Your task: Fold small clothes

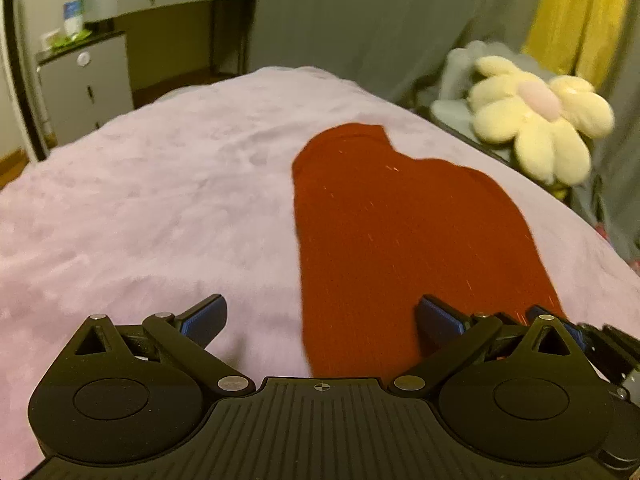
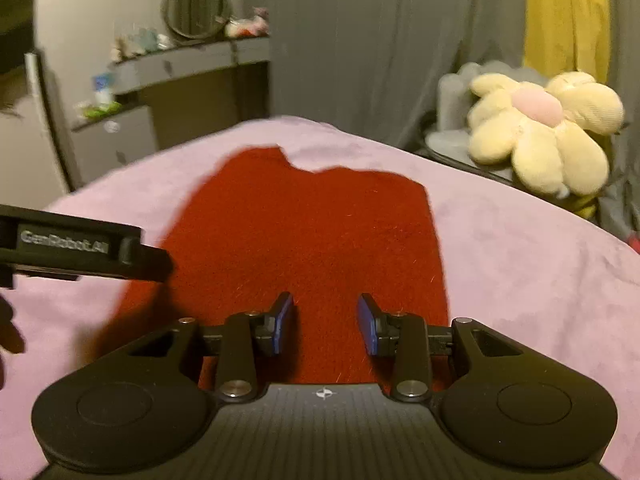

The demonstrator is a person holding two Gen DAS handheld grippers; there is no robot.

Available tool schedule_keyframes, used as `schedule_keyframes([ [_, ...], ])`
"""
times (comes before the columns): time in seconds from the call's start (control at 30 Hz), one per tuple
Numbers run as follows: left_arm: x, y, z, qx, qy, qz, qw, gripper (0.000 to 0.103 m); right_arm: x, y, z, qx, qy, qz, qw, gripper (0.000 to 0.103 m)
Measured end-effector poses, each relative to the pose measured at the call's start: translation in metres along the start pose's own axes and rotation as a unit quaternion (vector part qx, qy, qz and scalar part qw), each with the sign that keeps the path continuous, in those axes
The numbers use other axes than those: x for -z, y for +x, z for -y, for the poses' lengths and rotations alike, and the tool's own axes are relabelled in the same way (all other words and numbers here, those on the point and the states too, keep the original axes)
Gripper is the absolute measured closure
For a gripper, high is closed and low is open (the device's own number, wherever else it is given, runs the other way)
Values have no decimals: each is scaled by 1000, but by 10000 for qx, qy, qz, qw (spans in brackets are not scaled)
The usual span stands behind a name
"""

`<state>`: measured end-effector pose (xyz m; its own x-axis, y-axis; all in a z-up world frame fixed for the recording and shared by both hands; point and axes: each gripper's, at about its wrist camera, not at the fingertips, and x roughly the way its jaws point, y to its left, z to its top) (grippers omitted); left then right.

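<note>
A small dark red garment (image 1: 404,232) lies flat on a pink blanket (image 1: 160,208). It also shows in the right wrist view (image 2: 312,236). My left gripper (image 1: 320,320) is wide open and empty, hovering over the garment's near left edge; its right finger is above the cloth, its left finger above the blanket. My right gripper (image 2: 325,322) is open and empty, just above the garment's near end. The left gripper's body (image 2: 76,248) shows at the left of the right wrist view, and the right gripper's body (image 1: 600,340) at the right of the left wrist view.
A cream flower-shaped cushion (image 1: 536,120) sits on a stand beyond the bed's right edge. A grey desk with drawers (image 1: 132,32) stands behind at the left. Grey and yellow curtains (image 1: 400,20) hang behind. A round mirror (image 2: 196,8) is on the desk.
</note>
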<state>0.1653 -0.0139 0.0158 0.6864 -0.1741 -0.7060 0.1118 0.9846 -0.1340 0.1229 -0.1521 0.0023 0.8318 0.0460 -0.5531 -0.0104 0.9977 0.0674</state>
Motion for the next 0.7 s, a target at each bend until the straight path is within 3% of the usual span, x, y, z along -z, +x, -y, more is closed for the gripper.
schedule_keyframes([
  [0.13,17,14,8,-309,256,-301,9987,0,21,1,1,164,-10,-266,9995,67],
  [0.23,20,18,13,-403,247,-281,9985,0,23,11,6,128,80,-356,9993,66],
  [0.37,19,11,26,-692,704,-247,9948,0,17,11,-1,190,-228,-587,9978,61],
  [0.43,19,-2,30,-773,778,-262,9936,0,12,3,-3,301,-235,-745,9965,43],
  [0.5,23,-19,32,-748,864,-250,9931,0,12,-13,-6,487,-206,-944,9941,16],
  [0.7,50,-59,38,-779,934,-135,9925,0,54,-65,-3,517,-82,-1557,9864,4],
])
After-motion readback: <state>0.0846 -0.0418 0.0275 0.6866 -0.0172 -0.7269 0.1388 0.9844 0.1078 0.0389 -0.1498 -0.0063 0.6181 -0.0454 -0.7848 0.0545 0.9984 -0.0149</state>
